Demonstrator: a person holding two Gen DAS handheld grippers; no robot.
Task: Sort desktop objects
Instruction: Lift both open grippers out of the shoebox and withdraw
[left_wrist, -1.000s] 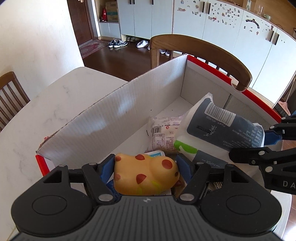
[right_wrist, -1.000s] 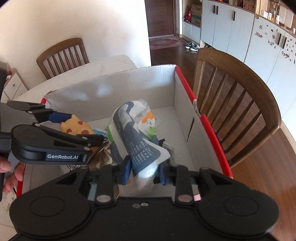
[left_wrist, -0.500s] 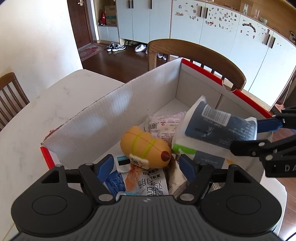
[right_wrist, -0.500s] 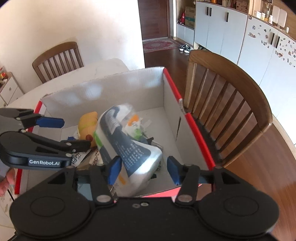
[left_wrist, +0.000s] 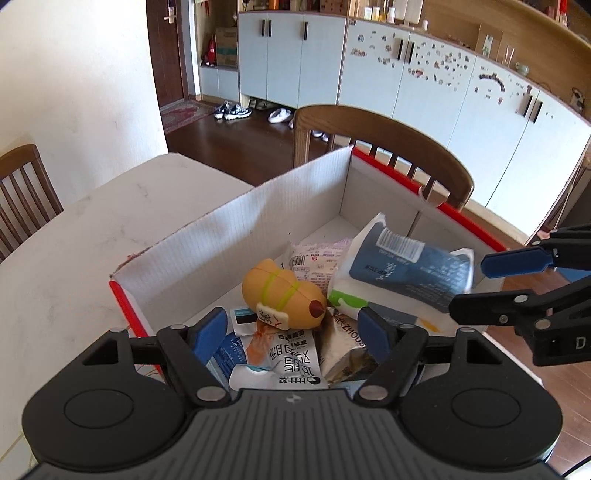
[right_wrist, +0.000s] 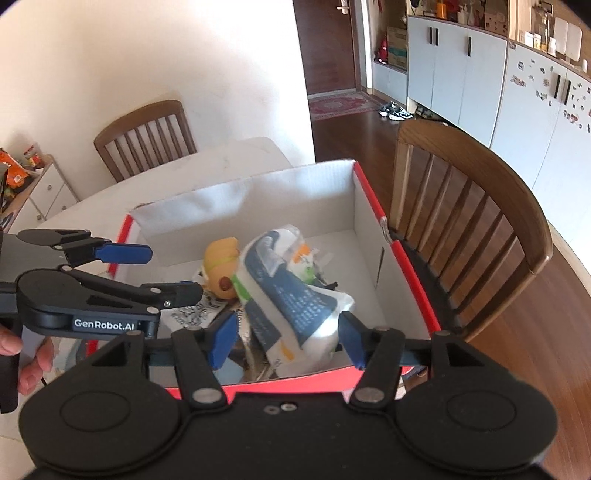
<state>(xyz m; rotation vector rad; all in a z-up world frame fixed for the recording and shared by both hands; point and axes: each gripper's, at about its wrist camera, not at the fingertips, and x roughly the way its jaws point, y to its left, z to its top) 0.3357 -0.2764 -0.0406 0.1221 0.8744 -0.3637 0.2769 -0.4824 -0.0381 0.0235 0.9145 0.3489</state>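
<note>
Toy (left_wrist: 282, 299) beyond left tool's (left_wrist: 291, 328) gape

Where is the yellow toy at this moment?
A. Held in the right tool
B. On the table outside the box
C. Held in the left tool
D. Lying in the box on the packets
D: the yellow toy lies on packets inside the box, and both tools, left tool and right tool, are open.

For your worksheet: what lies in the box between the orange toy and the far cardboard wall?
Bare box floor: the left wrist view shows nothing between the toy and that wall.
</note>
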